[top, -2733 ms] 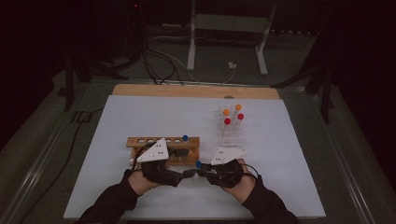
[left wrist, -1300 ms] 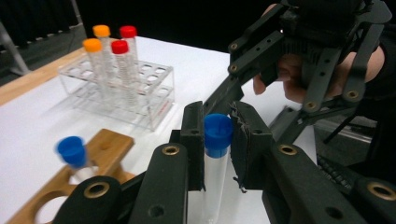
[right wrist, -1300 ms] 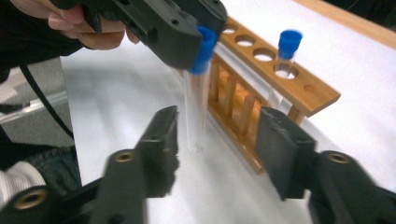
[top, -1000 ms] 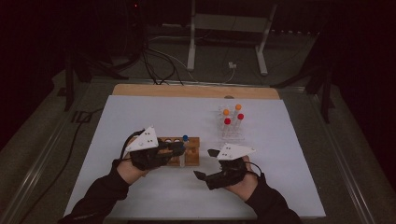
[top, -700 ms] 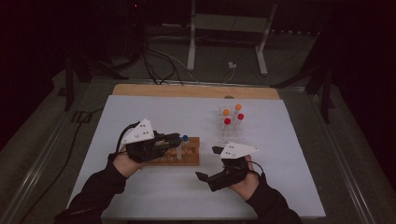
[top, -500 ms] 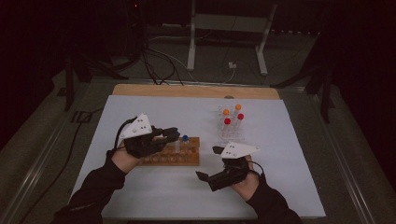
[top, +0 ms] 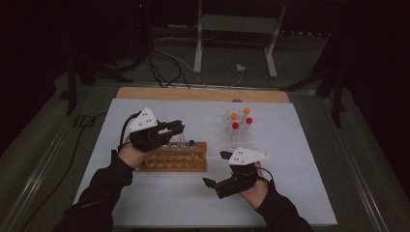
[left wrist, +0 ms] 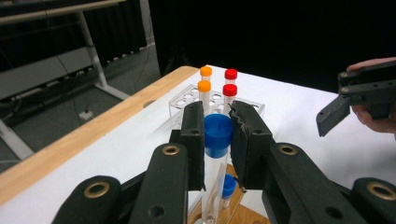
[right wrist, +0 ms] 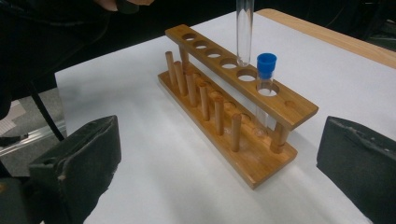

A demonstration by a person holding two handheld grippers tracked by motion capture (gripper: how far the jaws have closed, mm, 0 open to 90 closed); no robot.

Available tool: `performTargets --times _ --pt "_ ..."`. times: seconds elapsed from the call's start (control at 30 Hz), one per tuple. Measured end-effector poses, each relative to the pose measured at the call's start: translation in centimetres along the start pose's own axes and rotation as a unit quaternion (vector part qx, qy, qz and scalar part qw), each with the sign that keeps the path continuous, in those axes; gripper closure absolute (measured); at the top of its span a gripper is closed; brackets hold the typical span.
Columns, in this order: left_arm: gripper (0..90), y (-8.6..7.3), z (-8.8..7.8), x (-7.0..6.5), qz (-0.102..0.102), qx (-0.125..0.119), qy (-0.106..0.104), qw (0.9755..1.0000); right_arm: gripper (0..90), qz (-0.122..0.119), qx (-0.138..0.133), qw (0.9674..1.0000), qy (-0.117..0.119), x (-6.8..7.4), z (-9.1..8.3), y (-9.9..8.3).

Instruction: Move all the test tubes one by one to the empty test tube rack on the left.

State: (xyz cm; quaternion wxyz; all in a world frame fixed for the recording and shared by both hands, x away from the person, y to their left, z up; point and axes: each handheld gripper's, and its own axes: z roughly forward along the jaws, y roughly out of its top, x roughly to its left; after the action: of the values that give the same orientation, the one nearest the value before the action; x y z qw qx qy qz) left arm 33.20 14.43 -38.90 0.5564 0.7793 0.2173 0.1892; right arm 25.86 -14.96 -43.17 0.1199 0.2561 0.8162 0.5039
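Upright, blue-capped tube (left wrist: 215,163), cap topmost.

Clear test tube with blue cap (left wrist: 218,133), upright, held just under the cap, its rounded bottom hanging over a hole of the wooden rack (right wrist: 243,93), next to a second blue-capped tube (right wrist: 266,79) seated in the rack

the counter (top: 309,145) is covered by a white sheet, bare wood showing along its far edge. a wooden rack (top: 176,159) stands left of centre; a clear rack (top: 239,137) stands toward the far right.
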Motion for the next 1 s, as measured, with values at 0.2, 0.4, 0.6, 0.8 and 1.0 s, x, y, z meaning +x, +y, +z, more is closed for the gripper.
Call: performTargets --times 0.2,0.4,0.6,0.8,1.0 --pt "77.3 -1.3 1.0 0.2 -0.013 0.009 0.002 0.9999 0.0 0.0 -0.001 1.0 0.001 -0.1 0.0 0.0" --pt "77.3 -2.7 1.6 0.2 -0.025 0.016 0.0 0.9995 0.0 0.0 0.003 1.0 0.004 -0.1 0.1 -0.1" --pt "77.3 -4.3 2.2 -0.1 -0.027 0.032 0.003 0.9991 0.0 0.003 0.003 1.0 0.007 -0.2 0.1 -0.2" --pt "77.2 -5.3 2.4 0.0 -0.037 0.038 0.003 0.9986 0.0 0.002 0.006 0.9999 0.011 -0.1 0.2 -0.2" --pt "77.1 -5.7 2.8 -0.1 -0.032 0.049 0.002 0.9983 0.0 0.001 0.007 0.9999 0.013 -0.2 0.2 -0.3"
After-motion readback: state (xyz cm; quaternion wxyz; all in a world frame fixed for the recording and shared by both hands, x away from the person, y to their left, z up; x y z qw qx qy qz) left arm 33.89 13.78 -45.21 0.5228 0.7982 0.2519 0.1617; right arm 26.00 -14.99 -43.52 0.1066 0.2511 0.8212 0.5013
